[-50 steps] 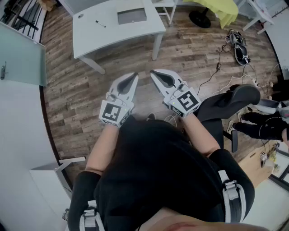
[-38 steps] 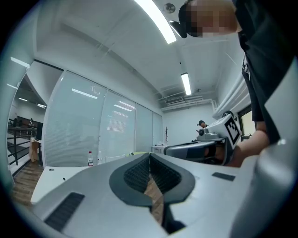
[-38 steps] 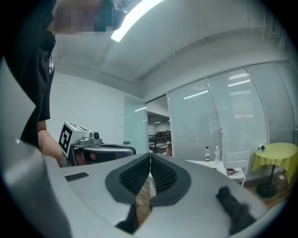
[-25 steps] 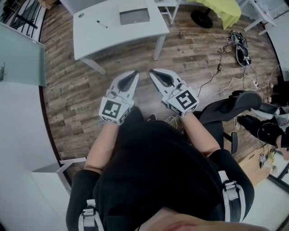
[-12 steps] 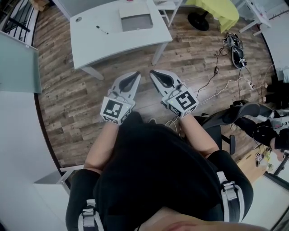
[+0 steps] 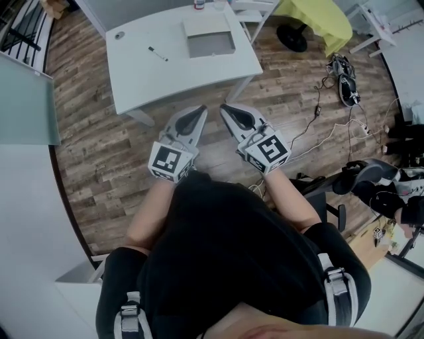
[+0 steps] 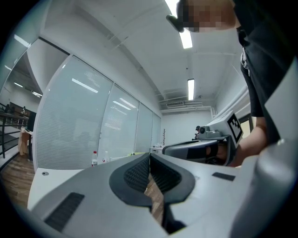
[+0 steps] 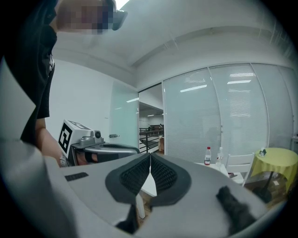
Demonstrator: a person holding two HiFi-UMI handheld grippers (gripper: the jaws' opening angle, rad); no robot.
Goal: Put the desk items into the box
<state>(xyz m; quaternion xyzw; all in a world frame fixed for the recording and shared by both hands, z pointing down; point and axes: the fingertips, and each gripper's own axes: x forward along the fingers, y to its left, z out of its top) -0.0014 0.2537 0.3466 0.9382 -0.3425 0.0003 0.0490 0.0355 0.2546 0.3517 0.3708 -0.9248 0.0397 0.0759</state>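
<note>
Holding both tongs up at chest height, well short of the table (image 6: 185, 73), so nothing is in reach yet. The left tongs (image 6: 198, 110) are pressed together with nothing between them. The left gripper view shows the ribbed pads meeting along one line, with only floor (image 6: 99, 145) behind the gap lower down. The right tongs (image 6: 225, 107) are the same, closed flat and empty in the right gripper view. The two tips angle inward, near each other but apart, over bare wooden floor. I read that as a carry pose for walking up, not a reach.

The task things are all on the white table ahead. The box (image 6: 211, 45), shallow and grey inside, lies near the far middle. A pen (image 6: 158, 53) lies loose to its left, apart from it. A small round item (image 6: 119, 34) sits near the far left corner, too small to name. A bottle (image 6: 199, 4) stands at the far edge just behind the box. The box looks empty from here, so I judge the task not started.

Next I need to get closer and spread one pair before going down on the pen. It's thin and lies flat, so it could roll or slip off the pads. The chair (image 6: 361, 175) at my right is well off the path.
</note>
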